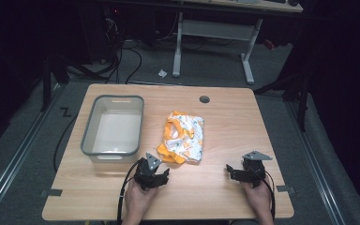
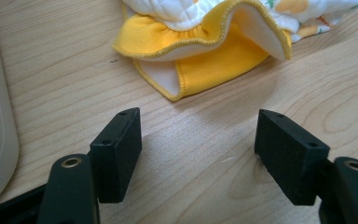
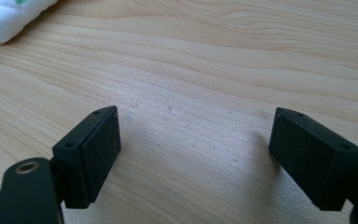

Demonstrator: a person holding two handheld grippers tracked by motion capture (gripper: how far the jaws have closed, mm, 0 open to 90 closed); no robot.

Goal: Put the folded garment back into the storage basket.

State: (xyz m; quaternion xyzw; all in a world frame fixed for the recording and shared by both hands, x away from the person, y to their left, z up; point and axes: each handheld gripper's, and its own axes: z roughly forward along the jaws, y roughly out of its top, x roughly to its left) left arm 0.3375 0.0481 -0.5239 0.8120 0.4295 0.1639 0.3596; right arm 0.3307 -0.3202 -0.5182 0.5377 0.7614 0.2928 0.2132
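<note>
Where dark floor surrounds it, pale wooden table [image 1: 215,122], both grippers agape, empty.

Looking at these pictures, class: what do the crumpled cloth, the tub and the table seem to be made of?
Cloth: soft quilted fabric, probably cotton, white with printed patches and yellow stitched edging; it bunches in folds.
Tub: likely plastic, pale see-through walls under a smooth grey rim.
Table: light wood grain, matte; whether solid wood or a printed laminate cannot be told.

The desk [image 1: 215,187] carries one grey bin [image 1: 113,125] toward its left edge and one crumpled yellow-and-white cloth [image 1: 182,137] near its centre. Two grippers are present near the front edge: left gripper [image 1: 158,177], right gripper [image 1: 233,171].
</note>
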